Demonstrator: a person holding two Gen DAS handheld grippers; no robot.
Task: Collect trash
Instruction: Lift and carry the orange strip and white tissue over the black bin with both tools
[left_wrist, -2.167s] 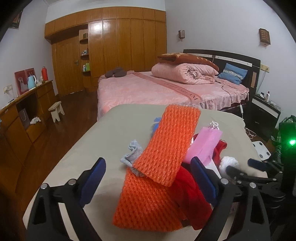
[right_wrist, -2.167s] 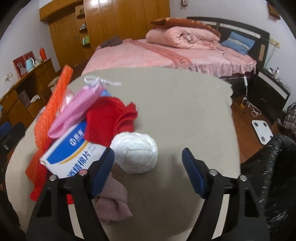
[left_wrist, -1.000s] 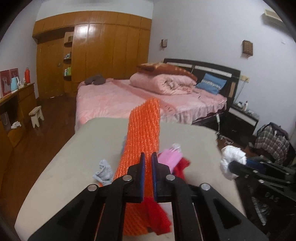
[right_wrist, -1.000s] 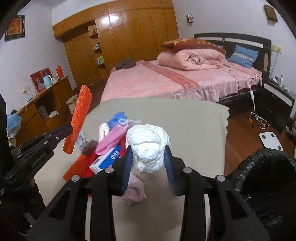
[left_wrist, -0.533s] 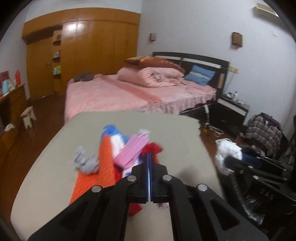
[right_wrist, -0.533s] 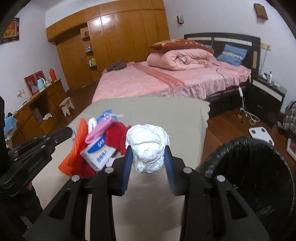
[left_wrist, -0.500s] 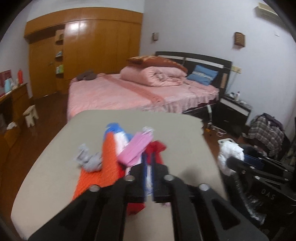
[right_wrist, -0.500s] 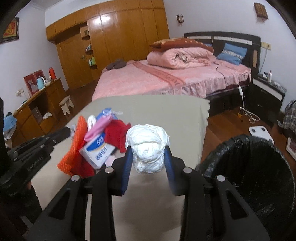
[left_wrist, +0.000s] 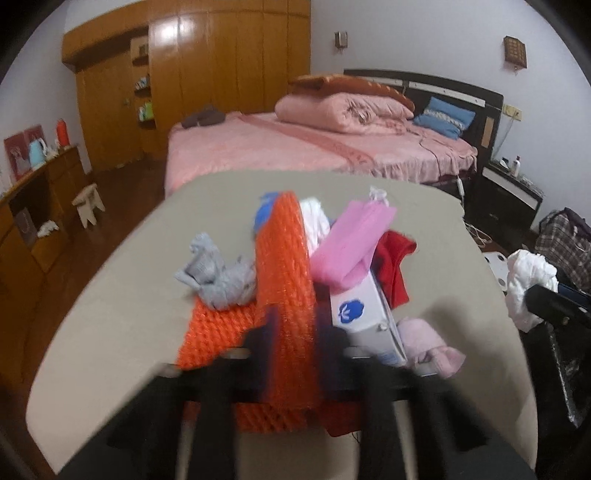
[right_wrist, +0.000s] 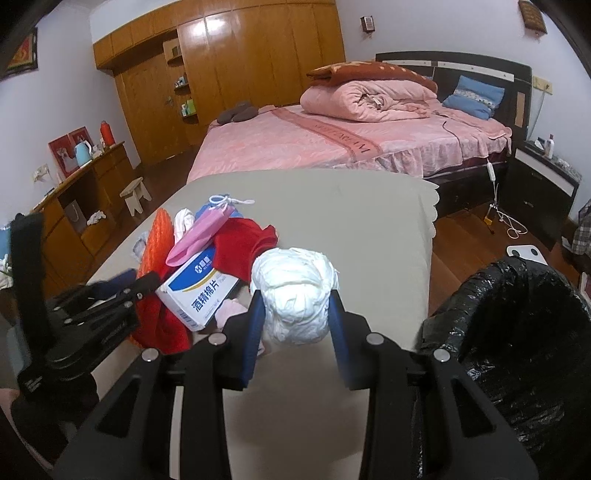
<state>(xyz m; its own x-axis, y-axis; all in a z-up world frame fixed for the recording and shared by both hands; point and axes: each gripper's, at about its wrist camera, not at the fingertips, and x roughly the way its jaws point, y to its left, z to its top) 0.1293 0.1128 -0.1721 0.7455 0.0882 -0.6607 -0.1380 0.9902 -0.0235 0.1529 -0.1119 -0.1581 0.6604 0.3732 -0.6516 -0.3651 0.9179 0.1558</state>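
We hold a white crumpled wad clamped between the right gripper pads, above the table edge; the black-lined bin sits at about 3 o'clock of it. The left gripper has just been closing, and its jaws straddle the orange foam net, which stands on edge between them; the view is blurred, so we cannot tell whether the pads press it yet. Risk one: the net is soft and springy, so we judge a shallow pinch could slip off and drag the pile. Risk two: the pink pouch leans on the net at 2 o'clock, so lifting the net may tip it and the white-and-blue box off the table. Risk three: the wad may miss the bin rim if let go early. Count on the table: one net, one pouch, one box, one grey rag, one red cloth, one pale pink cloth.
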